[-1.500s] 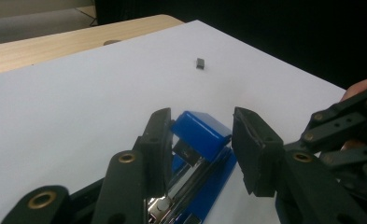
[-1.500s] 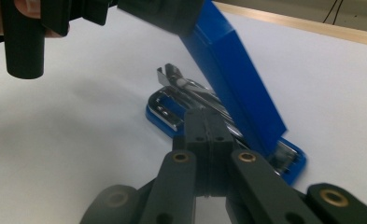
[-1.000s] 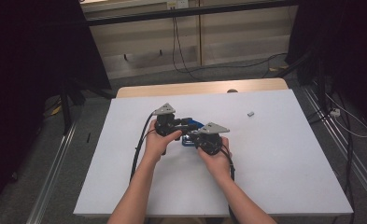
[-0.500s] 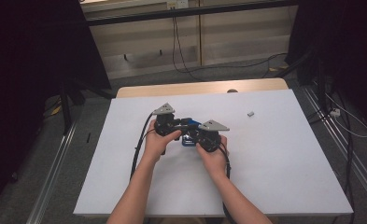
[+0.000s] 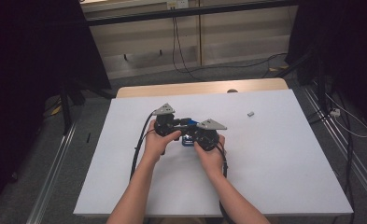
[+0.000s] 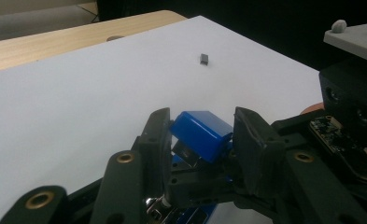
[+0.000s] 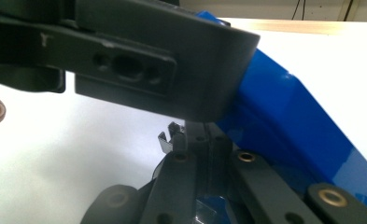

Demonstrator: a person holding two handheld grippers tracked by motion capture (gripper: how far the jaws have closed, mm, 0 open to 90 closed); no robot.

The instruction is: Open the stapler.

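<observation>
Forearms up from the near desk [image 5: 125,186] edge, hands meeting at mid-desk. Left gripper [image 6: 202,140] jaws clamped on a blue stapler [image 6: 202,133]. Right gripper [image 7: 190,140] jaws closed, pressed against the stapler's underside. Farther off, right of the stapler, a small grey piece [image 5: 250,113].

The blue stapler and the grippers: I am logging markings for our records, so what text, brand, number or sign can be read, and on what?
None can be read.
Blue stapler: its casing bears no legible writing.
Left gripper: no lettering on its jaws.
Circuit board on the right gripper: any print is too small to read.
</observation>
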